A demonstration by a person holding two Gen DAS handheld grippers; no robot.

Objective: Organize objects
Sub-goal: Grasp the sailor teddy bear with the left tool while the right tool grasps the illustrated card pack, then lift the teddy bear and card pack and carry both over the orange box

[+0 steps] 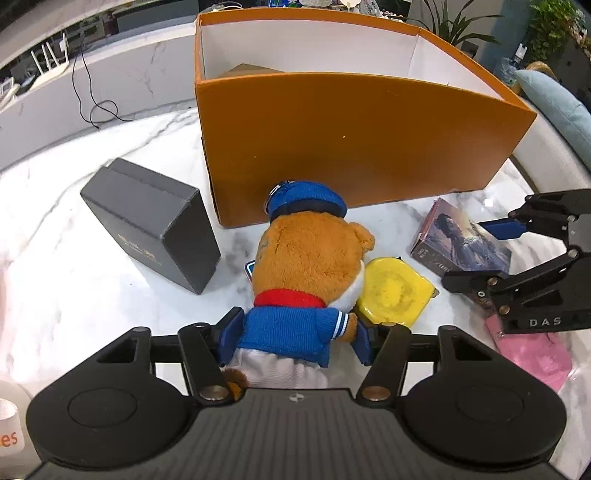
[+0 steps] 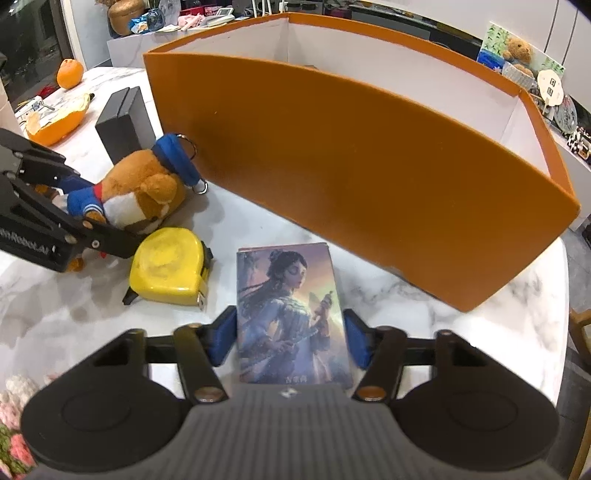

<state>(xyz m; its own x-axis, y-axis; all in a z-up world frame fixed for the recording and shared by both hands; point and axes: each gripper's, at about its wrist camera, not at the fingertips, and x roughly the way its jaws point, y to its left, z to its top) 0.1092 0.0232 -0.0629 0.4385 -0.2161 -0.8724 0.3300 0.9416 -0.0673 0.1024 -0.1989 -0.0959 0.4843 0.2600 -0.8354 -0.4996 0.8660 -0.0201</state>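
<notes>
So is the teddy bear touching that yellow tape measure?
Touching. In the left wrist view, the teddy bear's white muzzle presses against the yellow tape measure's edge, no marble showing between them there.

Lived-in home interior, white marble table (image 1: 110,206), leafy houseplants (image 1: 546,33) by a cushioned seat (image 1: 557,99), cluttered sideboard (image 2: 155,37), decorative plates (image 2: 565,114), peeled orange (image 2: 55,122)

Marble table (image 1: 110,280), potted plants (image 1: 554,33), black cable (image 1: 88,96), orange fruit (image 2: 69,73)
</notes>
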